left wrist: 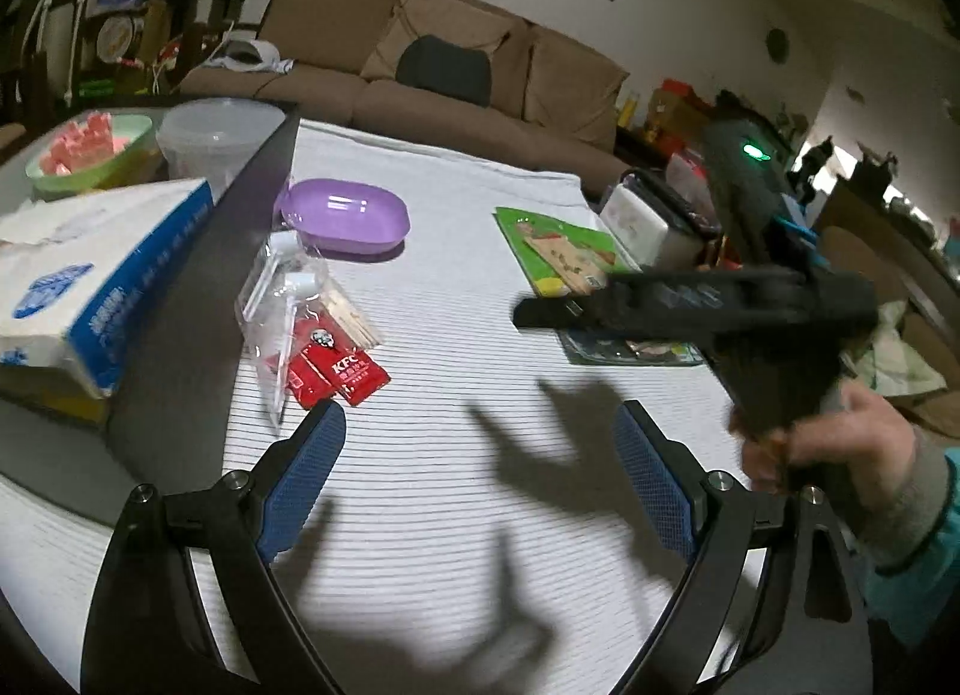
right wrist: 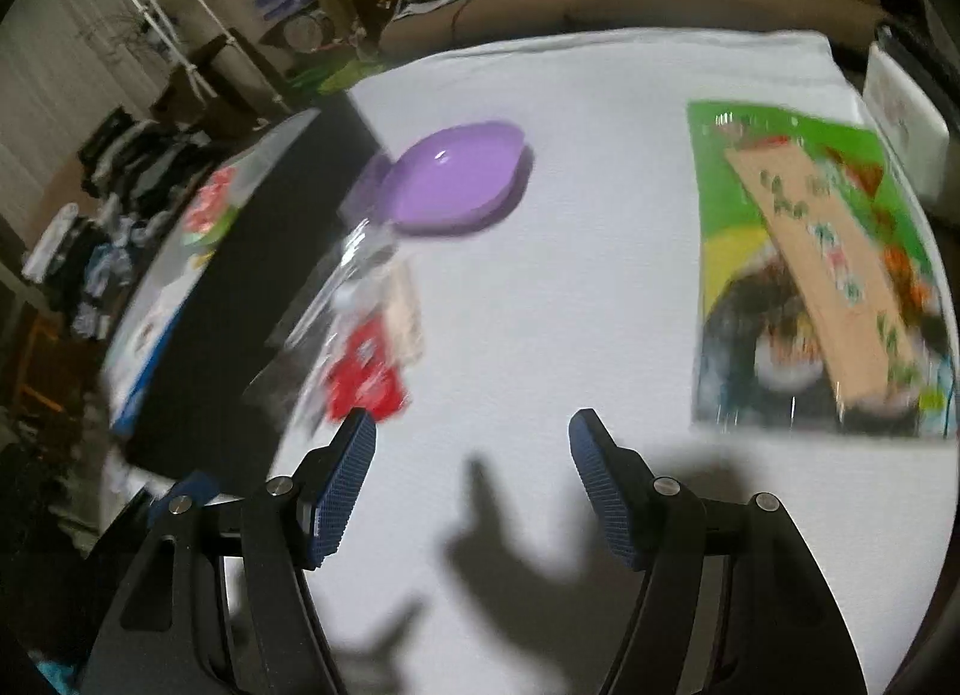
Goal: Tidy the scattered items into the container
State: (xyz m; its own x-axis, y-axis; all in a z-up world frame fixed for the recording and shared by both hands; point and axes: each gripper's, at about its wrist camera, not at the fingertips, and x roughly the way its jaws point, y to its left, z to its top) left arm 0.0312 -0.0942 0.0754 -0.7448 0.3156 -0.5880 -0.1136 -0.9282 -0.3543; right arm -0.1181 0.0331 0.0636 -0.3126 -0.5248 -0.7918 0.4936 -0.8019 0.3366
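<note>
A purple oval dish (left wrist: 348,212) sits on the striped white cloth (left wrist: 468,299); it also shows in the right wrist view (right wrist: 456,185). Just in front of it lie a clear plastic bag (left wrist: 282,287), wooden toothpicks (left wrist: 354,317) and red KFC sauce packets (left wrist: 342,374), seen blurred in the right wrist view (right wrist: 366,377). A green snack packet (left wrist: 558,245) with a tan sleeve lies at the right (right wrist: 816,275). My left gripper (left wrist: 480,431) is open and empty above the cloth. My right gripper (right wrist: 471,431) is open and empty; its body (left wrist: 690,305) hovers over the green packet.
A blue and white tissue box (left wrist: 78,281), a green bowl of pink pieces (left wrist: 90,149) and a lidded tub (left wrist: 222,137) stand at the left on a dark surface. A white box (left wrist: 648,221) stands at the back right. A brown sofa (left wrist: 456,65) is behind.
</note>
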